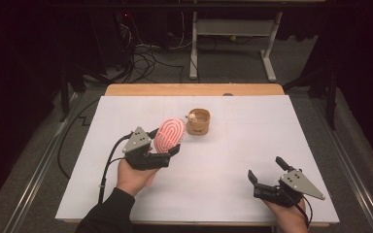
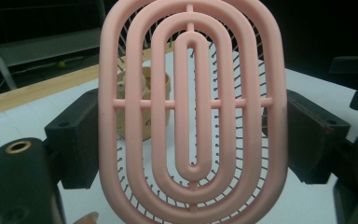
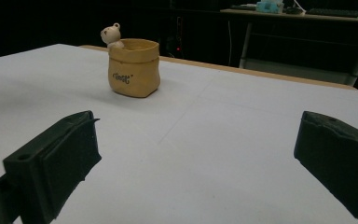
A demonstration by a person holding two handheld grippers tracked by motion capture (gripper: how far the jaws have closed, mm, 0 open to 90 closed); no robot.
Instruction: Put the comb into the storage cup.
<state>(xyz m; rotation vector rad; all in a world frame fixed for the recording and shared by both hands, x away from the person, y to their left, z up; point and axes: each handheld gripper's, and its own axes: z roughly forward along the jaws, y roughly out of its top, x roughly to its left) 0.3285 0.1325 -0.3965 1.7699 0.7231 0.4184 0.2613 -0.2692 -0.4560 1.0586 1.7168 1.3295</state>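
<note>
held up off the white table (image 1: 223, 160) at left of centre by the left gripper (image 1: 167, 145): a pink oval hairbrush (image 1: 169, 135), head tilted up and away toward the far side, jaws clamped on its two long edges. seen from the left gripper view as a pink vented back of nested oval rings (image 2: 193, 107), bristles showing through the slots, one black jaw against each side. just beyond and to the right of the brush head, standing upright on the table: a small tan sack-shaped pot (image 1: 198, 121) with a little bear figure on its rim, near the brush but apart from it. in the right gripper view the same pot (image 3: 134, 67) ahead and to the left, dark lettering on its front. further right, near the front edge, the right gripper (image 1: 266, 170), jaws spread wide with bare table between them, well apart from brush and pot.
</note>
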